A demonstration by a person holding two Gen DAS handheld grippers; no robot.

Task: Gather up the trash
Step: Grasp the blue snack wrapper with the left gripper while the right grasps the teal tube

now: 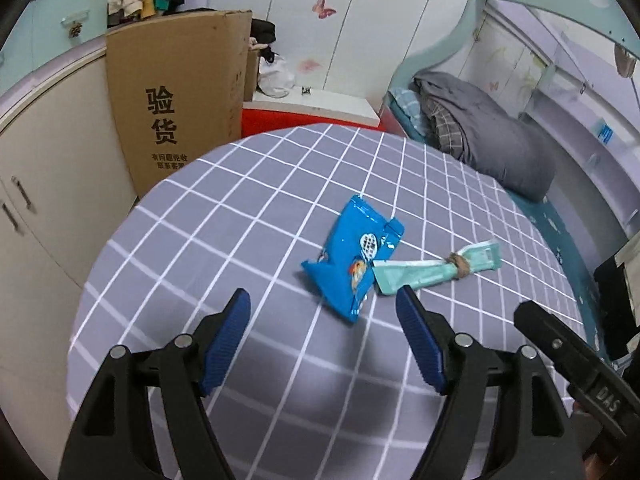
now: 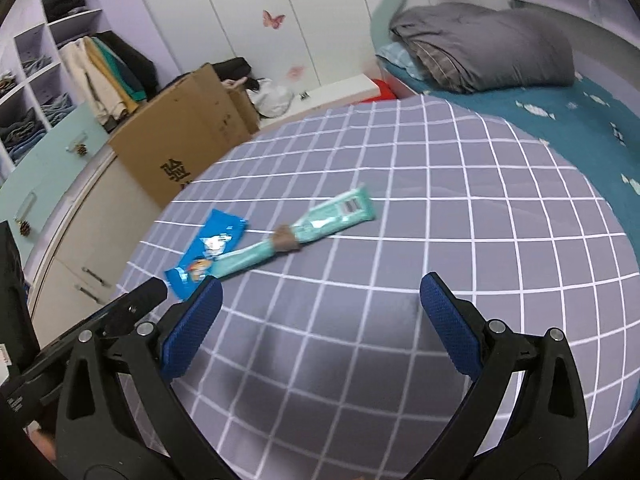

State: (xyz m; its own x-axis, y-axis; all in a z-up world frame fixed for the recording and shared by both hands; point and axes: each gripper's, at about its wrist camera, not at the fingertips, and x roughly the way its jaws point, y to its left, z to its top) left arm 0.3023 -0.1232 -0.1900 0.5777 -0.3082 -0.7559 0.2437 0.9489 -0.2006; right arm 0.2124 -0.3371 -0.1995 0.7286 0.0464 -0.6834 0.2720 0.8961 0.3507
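Nearest in each wrist view are two black claw arms tipped with ribbed blue pads. The left claw [image 1: 323, 304] stands released, jaws wide apart with nothing between them; the right claw [image 2: 320, 288] is likewise spread and empty. Each view also catches the other claw's black arm at its edge.

Both hover over a round desk [image 1: 248, 208] covered in smooth grey cloth with a white grid. Two pieces of trash lie on it, touching. One is a crinkled, glossy blue snack wrapper [image 1: 354, 258], flat and torn open at one end. The other is a long, pale green wrapper [image 1: 436, 270], pinched in the middle by a brown knot, one end overlapping the blue wrapper.

Beyond the desk stands one brown cardboard box [image 1: 180, 92] with printed black characters, then a white wardrobe [image 1: 320, 20] with butterfly stickers. A folded grey quilt [image 1: 492, 140] lies on the bed. Only the right wrist view shows open shelves [image 2: 36, 60] of folded clothes.
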